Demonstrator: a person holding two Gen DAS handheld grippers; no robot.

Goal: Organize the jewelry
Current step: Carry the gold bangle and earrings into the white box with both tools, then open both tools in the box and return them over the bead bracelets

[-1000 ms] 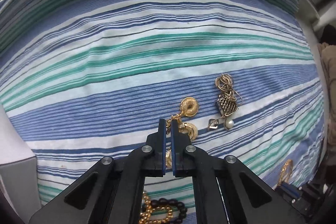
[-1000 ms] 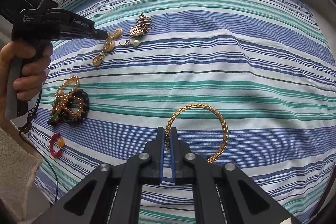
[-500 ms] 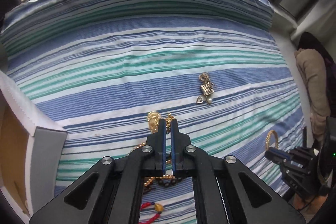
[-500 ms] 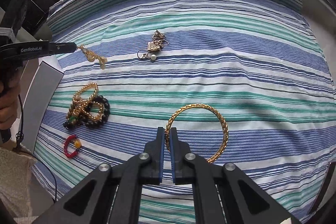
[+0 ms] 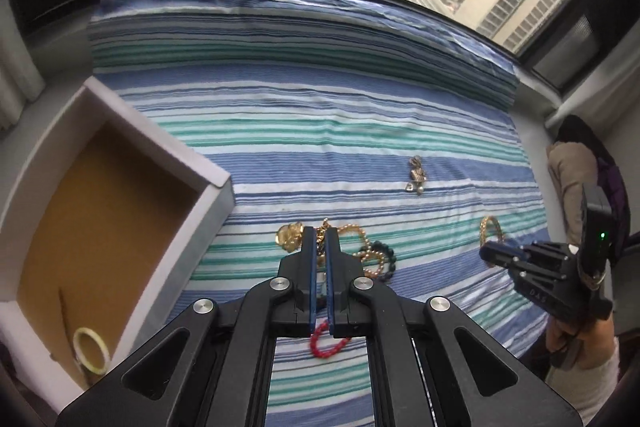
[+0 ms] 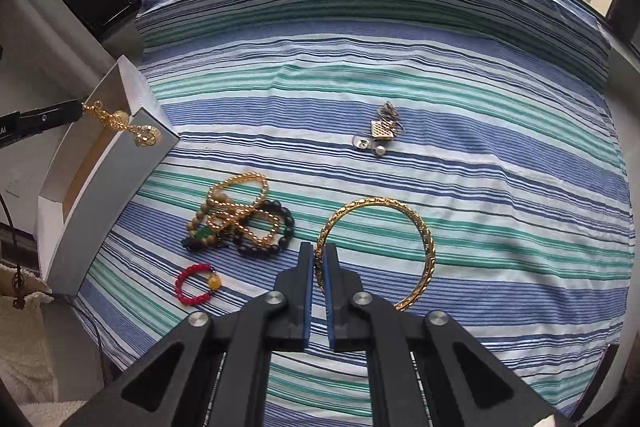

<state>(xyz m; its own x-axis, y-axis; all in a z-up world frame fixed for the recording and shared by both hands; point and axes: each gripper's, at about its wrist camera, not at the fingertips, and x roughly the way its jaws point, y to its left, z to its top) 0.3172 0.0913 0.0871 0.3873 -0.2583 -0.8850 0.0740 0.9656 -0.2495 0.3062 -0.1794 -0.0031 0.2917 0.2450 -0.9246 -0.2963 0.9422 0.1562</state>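
1. Left wrist view: left gripper (image 5: 318,231) lifted well above the striped cloth (image 5: 304,131), jaws pressed nearly together and pinching a gold chain (image 5: 320,235) that shows in the narrow slot at the tips. Gold discs (image 5: 289,235) of the same piece dangling just left of the jaws.
2. Left of the jaws and lower: white box (image 5: 224,183) with a brown floor, one pale ring (image 5: 91,350) lying in its near corner. Likely drop spot for the chain.
3. Just beyond and right of the tips, down on the cloth: heap of bead bracelets (image 5: 374,253). Under the jaws, near the body: red bead loop (image 5: 326,345). Far ahead, to the right: small charm cluster (image 5: 416,175).
4. Far right: right gripper (image 5: 493,254) with a gold bangle (image 5: 490,231) at its tip.
5. Right wrist view: right gripper (image 6: 319,253) low over the cloth, jaws almost closed on the left rim of the bangle (image 6: 376,251); rest of the hoop spread right of the jaws.
6. Far left of these jaws: left gripper (image 6: 76,110) holding the chain (image 6: 120,125) beside the box wall (image 6: 132,147), discs hanging at the box's corner.
7. Handling, as judged: chain light, limp, prone to swing and snag on the box edge; best held by its links, released low inside. Bangle stiff, smooth, likely slippery; rim pinch square across the band, kept level.
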